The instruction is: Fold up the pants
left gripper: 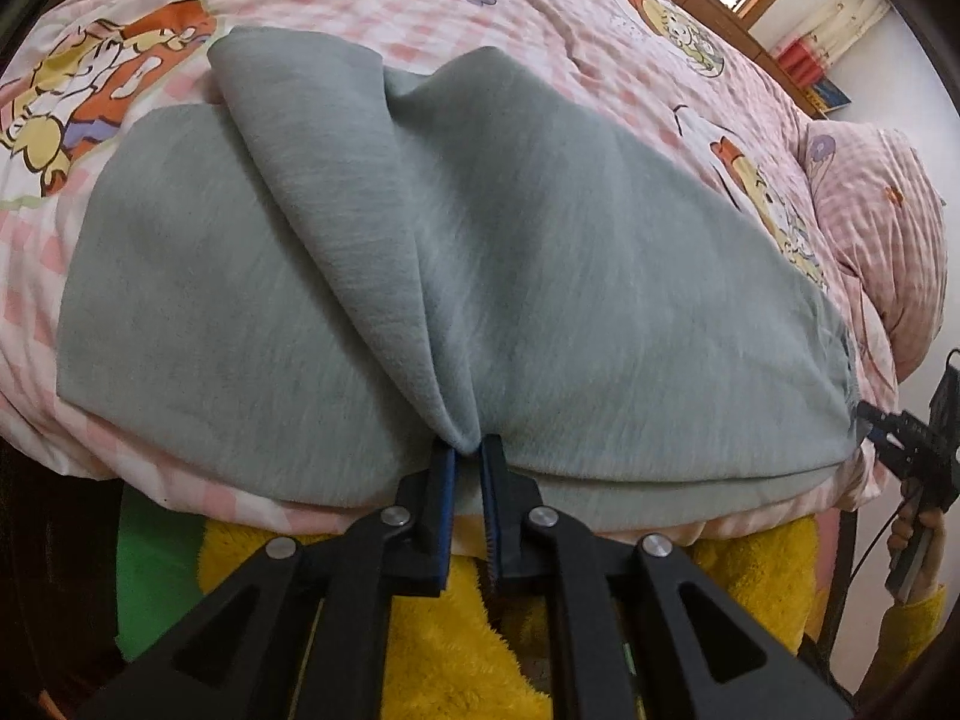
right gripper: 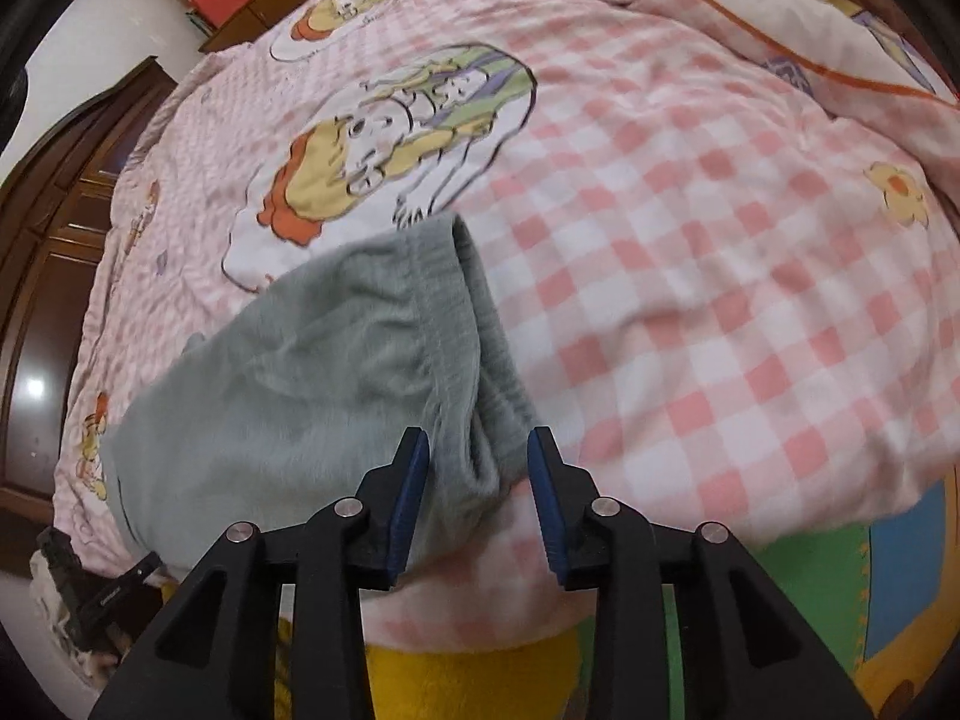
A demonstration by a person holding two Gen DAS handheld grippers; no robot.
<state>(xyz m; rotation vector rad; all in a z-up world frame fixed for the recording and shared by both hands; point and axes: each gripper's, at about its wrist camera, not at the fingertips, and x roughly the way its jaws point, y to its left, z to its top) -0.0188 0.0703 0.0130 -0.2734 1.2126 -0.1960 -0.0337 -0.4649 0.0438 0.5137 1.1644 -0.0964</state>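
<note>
The left tongs are reaching level over the bed's near edge, pinching a gathered ridge of the grey pants, which are lying spread across the pink checked bedsheet (cartoon figures printed on it). The right tongs are hovering with jaws wide apart, straddling the soft, ribbed waistband without gripping it.

Black tongs, blue ribbed pads, silver pivot screws, fuzzy yellow sleeve
</note>
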